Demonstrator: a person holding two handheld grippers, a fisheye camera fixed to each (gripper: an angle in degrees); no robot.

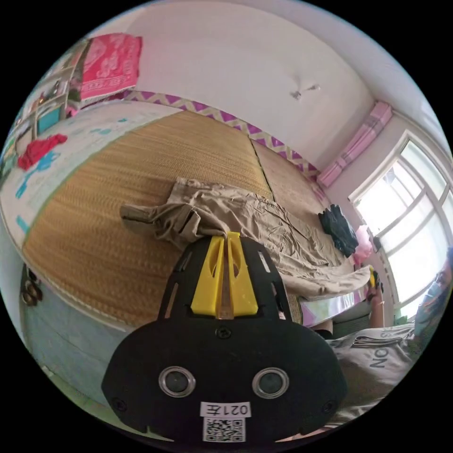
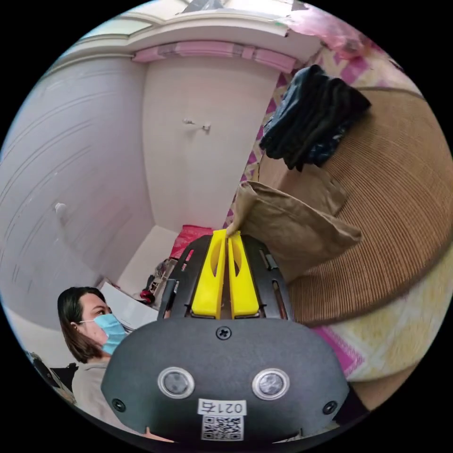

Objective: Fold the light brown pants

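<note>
Both my left gripper (image 1: 228,234) and right gripper (image 2: 228,232) clench the wrinkled light brown pants (image 1: 264,226), stretched lengthwise along the bed's (image 1: 118,212) woven-mat edge.

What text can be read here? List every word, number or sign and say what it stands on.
"NO": dark letters on the person's grey shirt, the rest lost in folds.
On the left tongs, a white sticker: a label with a square code, not read off.
On the right tongs, a white sticker: likewise.
On the light brown pants: no print seen.
</note>
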